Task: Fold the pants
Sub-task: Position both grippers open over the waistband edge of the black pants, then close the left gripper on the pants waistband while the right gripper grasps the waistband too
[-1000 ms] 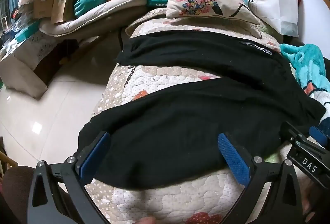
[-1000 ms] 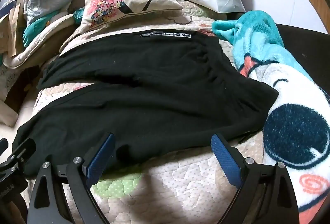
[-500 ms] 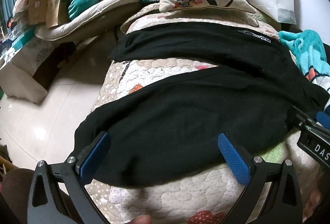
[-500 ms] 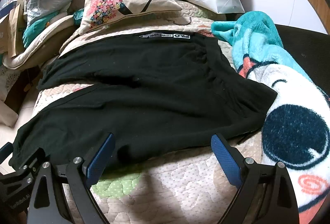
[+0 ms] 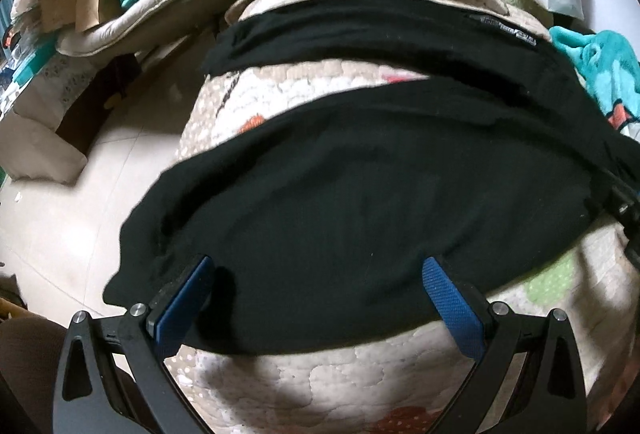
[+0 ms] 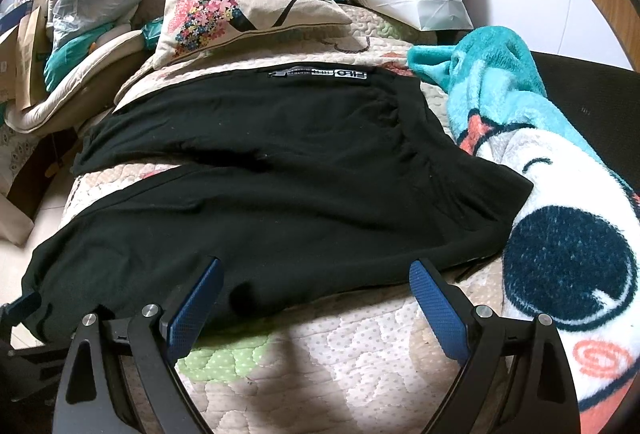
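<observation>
Closing onto the black cotton pants [image 5: 360,202], the left gripper [image 5: 320,294] has dropped to their near hem, fingers [image 5: 448,298] spread, ready to pinch.

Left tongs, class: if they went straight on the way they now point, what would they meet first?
Most likely the near leg of the black pants, spread on the quilted bedcover. The left tongs stand open with its hem edge between their tips; exact depth is unclear.

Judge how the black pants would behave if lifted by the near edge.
The black pants look soft and wrinkled, so they would probably sag. One leg end overhangs the quilt edge, so it may slip. Likely light.
</observation>
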The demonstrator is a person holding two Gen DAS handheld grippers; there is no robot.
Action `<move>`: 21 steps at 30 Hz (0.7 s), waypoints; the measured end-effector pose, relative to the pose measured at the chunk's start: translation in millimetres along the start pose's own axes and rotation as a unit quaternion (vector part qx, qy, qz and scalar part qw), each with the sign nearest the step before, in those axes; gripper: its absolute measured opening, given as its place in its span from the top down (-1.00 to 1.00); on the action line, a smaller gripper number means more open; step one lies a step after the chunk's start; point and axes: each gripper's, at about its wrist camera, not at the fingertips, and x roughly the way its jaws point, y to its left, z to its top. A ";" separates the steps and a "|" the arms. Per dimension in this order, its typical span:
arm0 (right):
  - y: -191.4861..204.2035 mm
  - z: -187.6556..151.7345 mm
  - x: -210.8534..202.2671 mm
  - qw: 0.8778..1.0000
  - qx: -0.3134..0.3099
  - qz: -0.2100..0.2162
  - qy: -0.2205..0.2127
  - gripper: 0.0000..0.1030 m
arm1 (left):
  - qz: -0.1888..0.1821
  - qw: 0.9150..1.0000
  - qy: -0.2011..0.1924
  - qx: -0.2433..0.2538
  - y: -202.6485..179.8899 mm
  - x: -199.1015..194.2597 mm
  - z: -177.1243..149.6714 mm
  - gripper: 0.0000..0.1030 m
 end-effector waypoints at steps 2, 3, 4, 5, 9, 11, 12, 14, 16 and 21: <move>-0.5 0.8 -1.2 1.000 -0.001 -0.001 -0.002 -0.88 | -0.005 1.000 0.004 -0.010 2.5 0.6 -0.1 -1.00; -0.8 1.0 -1.7 1.000 -0.001 -0.001 -0.003 -0.88 | -0.011 1.000 0.006 -0.016 4.3 1.7 -0.5 -1.00; -1.5 1.6 -2.5 1.000 -0.002 -0.002 -0.005 -0.88 | -0.020 0.999 0.009 -0.025 7.3 3.3 -1.3 -1.00; -1.1 1.6 -3.5 1.000 -0.003 -0.003 -0.008 -0.88 | -0.029 0.999 0.011 -0.035 10.7 4.8 -2.5 -1.00; -2.1 3.2 -8.1 1.000 -0.002 -0.002 -0.019 -0.88 | -0.044 0.998 0.021 -0.041 13.4 5.0 -2.6 -1.00; -3.2 6.8 -11.4 1.000 -0.001 0.015 -0.022 -0.88 | -0.052 0.997 0.032 -0.046 14.8 -0.5 0.7 -0.92; -3.9 11.3 -14.7 0.999 -0.002 0.027 -0.022 -0.88 | -0.067 0.996 0.033 -0.054 17.0 -7.0 4.0 -0.64; -5.7 24.9 -24.1 0.998 -0.003 0.051 -0.024 -0.88 | -0.100 0.993 0.028 -0.055 20.3 -21.2 13.0 -0.34; -11.0 47.1 -33.9 0.996 -0.005 0.084 -0.019 -0.88 | -0.123 0.991 0.007 -0.049 25.0 -39.2 27.1 -0.33; -22.2 107.3 -38.7 0.990 -0.053 0.133 -0.006 -0.88 | -0.126 0.991 -0.041 0.010 42.4 -64.3 78.9 -0.33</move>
